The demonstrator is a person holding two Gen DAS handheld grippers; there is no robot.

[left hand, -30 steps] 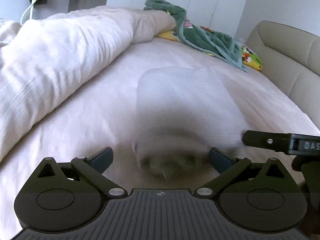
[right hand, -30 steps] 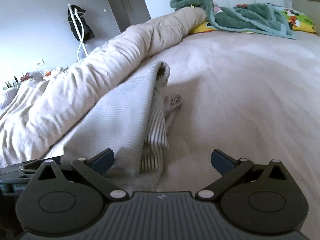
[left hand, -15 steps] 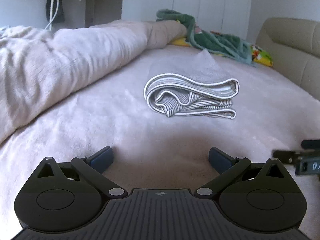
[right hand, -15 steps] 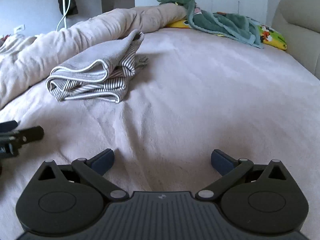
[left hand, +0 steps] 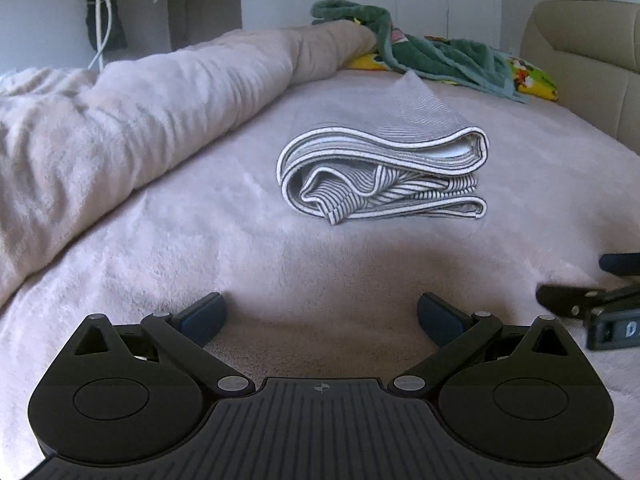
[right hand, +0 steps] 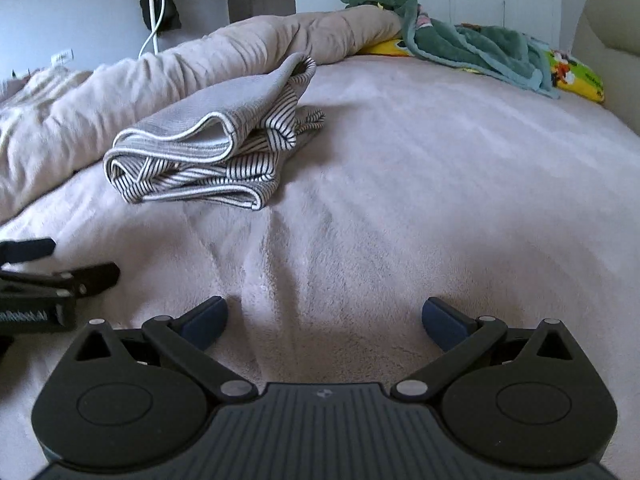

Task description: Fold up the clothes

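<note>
A: Item one: folded grey-and-white striped knit garment (left hand: 384, 172), fine-ribbed cloth, matt, white piped edges.

B: Beneath it: pale pink fleece bed cover (left hand: 280, 264), soft, napped. Bunched beige crinkled quilt (left hand: 120, 112).

A: Green terry towel (right hand: 472, 46), looped pile. Left gripper (left hand: 320, 316): matt black plastic, ribbed, metal rivets.
</note>
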